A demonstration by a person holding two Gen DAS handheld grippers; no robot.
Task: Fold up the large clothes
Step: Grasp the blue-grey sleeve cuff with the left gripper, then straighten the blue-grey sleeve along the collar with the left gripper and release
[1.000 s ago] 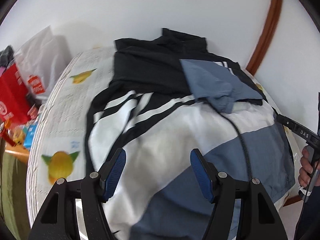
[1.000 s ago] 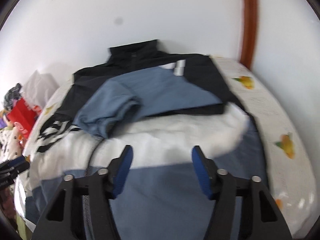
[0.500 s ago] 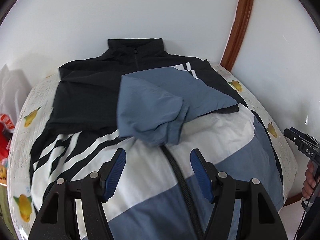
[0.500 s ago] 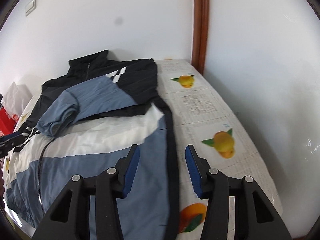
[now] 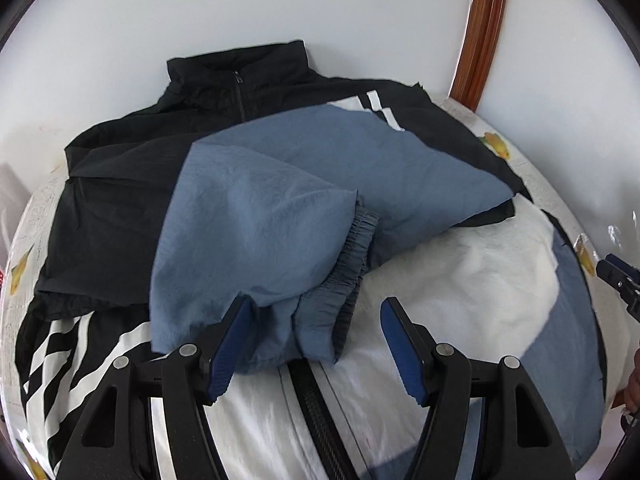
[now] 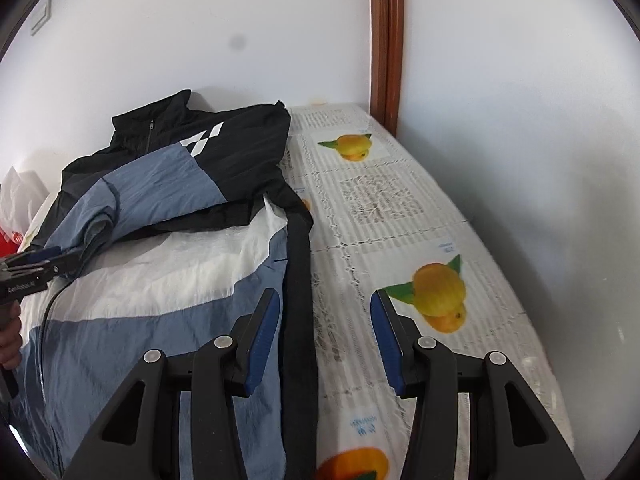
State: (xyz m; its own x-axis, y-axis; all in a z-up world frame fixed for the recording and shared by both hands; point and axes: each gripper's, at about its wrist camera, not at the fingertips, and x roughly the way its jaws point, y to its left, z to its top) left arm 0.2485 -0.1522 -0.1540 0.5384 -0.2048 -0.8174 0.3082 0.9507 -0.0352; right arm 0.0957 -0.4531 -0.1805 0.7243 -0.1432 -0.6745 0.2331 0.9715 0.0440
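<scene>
A large jacket (image 5: 460, 280) in black, blue and white lies zipped and face up on the table. Its blue sleeve (image 5: 260, 220) is folded across the chest, and the elastic cuff (image 5: 352, 256) ends just past my left gripper (image 5: 316, 344). That gripper is open and hovers over the cuff. In the right wrist view my right gripper (image 6: 324, 340) is open over the jacket's (image 6: 160, 280) black side edge (image 6: 298, 300), which runs between its fingers without the pads pressing it. The left gripper (image 6: 36, 264) shows at the left edge, by the sleeve (image 6: 140, 196).
The table carries a white lace-patterned cloth (image 6: 380, 200) with yellow fruit prints. White walls meet at a brown wooden post (image 6: 386, 40) behind the table. A white plastic bag (image 6: 20, 192) and something red sit off the left end. The right gripper (image 5: 616, 280) pokes in at the right edge.
The left gripper has swung right and come closer to the folded sleeve's cuff. The right gripper has moved right to the jacket's side edge, and its jaws have narrowed a little.
</scene>
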